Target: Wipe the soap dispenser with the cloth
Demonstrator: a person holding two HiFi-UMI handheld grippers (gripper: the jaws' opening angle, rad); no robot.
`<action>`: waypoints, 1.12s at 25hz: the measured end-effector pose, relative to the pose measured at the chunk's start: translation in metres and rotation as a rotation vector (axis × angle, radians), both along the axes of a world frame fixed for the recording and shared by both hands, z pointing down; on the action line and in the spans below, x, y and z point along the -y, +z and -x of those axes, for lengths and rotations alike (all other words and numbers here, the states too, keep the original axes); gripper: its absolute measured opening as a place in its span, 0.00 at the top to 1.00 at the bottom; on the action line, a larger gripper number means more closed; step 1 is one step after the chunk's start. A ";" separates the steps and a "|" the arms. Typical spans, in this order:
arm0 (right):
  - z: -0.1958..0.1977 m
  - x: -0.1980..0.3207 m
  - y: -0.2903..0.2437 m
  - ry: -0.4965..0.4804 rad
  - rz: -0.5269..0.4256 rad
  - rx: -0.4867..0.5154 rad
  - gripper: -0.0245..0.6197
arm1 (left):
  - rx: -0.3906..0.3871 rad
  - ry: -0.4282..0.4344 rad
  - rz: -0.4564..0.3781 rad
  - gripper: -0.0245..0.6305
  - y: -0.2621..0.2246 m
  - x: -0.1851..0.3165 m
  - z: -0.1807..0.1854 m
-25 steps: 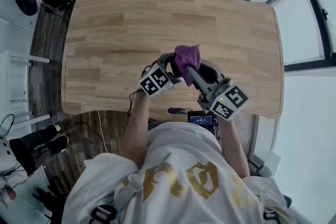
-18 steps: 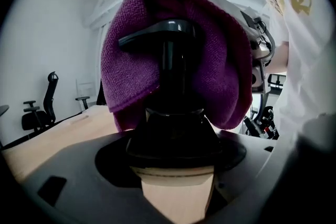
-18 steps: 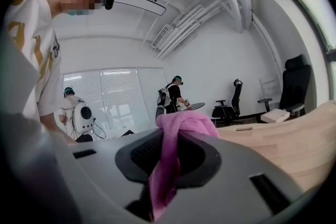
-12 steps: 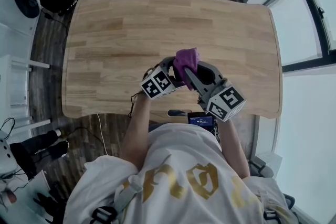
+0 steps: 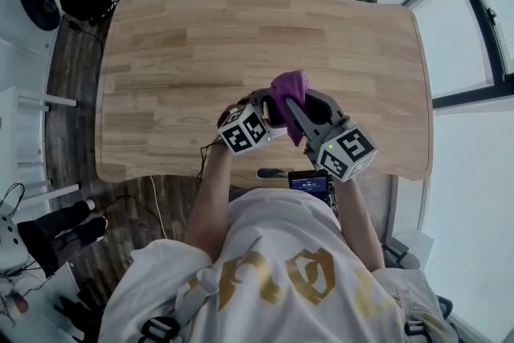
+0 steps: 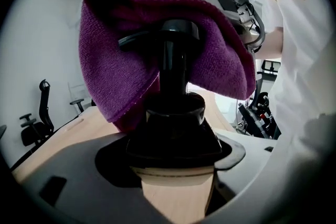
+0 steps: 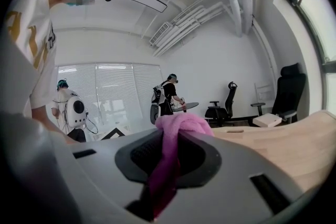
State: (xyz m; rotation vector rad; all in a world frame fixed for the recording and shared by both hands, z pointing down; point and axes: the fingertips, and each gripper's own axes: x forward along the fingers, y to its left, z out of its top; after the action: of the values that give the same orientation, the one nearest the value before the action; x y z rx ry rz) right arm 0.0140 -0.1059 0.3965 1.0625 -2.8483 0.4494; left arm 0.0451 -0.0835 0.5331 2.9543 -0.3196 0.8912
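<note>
In the left gripper view a black pump soap dispenser (image 6: 173,113) stands clamped between the jaws of my left gripper (image 6: 176,152), its wood-toned body low in the frame. A purple cloth (image 6: 126,55) is draped over the pump head and hangs down its left side. In the right gripper view my right gripper (image 7: 168,165) is shut on a fold of that cloth (image 7: 176,128). From the head view, both grippers meet above the near middle of the table: left gripper (image 5: 261,112), right gripper (image 5: 301,112), with the cloth (image 5: 287,88) bunched between them. The dispenser is hidden there.
The wooden table (image 5: 201,52) is bare around the grippers, with its near edge just under my hands. Office chairs (image 7: 286,92) and a second table stand across the room, and two other people (image 7: 168,94) are there. A window runs along the right side.
Both grippers have drifted slightly right and toward me. The cloth has shifted a little on the dispenser's top. Both holds are unchanged.
</note>
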 end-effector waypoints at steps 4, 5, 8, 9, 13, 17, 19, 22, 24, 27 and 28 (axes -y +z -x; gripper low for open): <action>-0.002 0.004 0.004 0.010 0.005 0.002 0.86 | -0.006 0.008 0.009 0.41 0.002 -0.002 -0.004; -0.002 0.005 0.004 0.014 0.010 0.017 0.86 | -0.020 0.006 0.018 0.41 0.001 -0.003 -0.006; -0.005 0.010 0.002 0.030 0.022 0.058 0.86 | -0.046 0.009 0.027 0.41 -0.002 -0.006 -0.009; -0.006 0.012 0.002 0.035 0.024 0.065 0.86 | -0.047 0.013 0.026 0.41 -0.003 -0.006 -0.010; -0.014 0.019 0.003 0.061 0.042 0.104 0.86 | -0.042 0.028 0.021 0.41 -0.005 -0.007 -0.013; -0.019 0.025 0.003 0.081 0.052 0.153 0.86 | -0.066 0.038 0.032 0.41 -0.007 -0.010 -0.017; -0.020 0.027 0.004 0.083 0.049 0.152 0.86 | -0.066 0.044 0.036 0.41 -0.007 -0.011 -0.018; -0.026 0.031 0.008 0.107 0.067 0.166 0.86 | -0.058 0.056 0.031 0.41 -0.005 -0.014 -0.019; -0.034 0.035 0.012 0.155 0.097 0.182 0.86 | -0.062 0.067 0.035 0.41 -0.006 -0.016 -0.019; -0.048 0.040 0.029 0.234 0.146 0.141 0.86 | -0.104 0.076 0.044 0.41 -0.012 -0.018 -0.023; -0.049 0.040 0.035 0.240 0.159 0.111 0.86 | -0.125 0.076 0.045 0.41 -0.015 -0.018 -0.024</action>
State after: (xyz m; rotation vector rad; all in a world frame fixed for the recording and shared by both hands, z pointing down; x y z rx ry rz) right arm 0.0630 -0.1454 0.4316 1.3929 -2.7290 0.7601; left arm 0.0694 -0.0660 0.5181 2.9806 -0.1805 0.7063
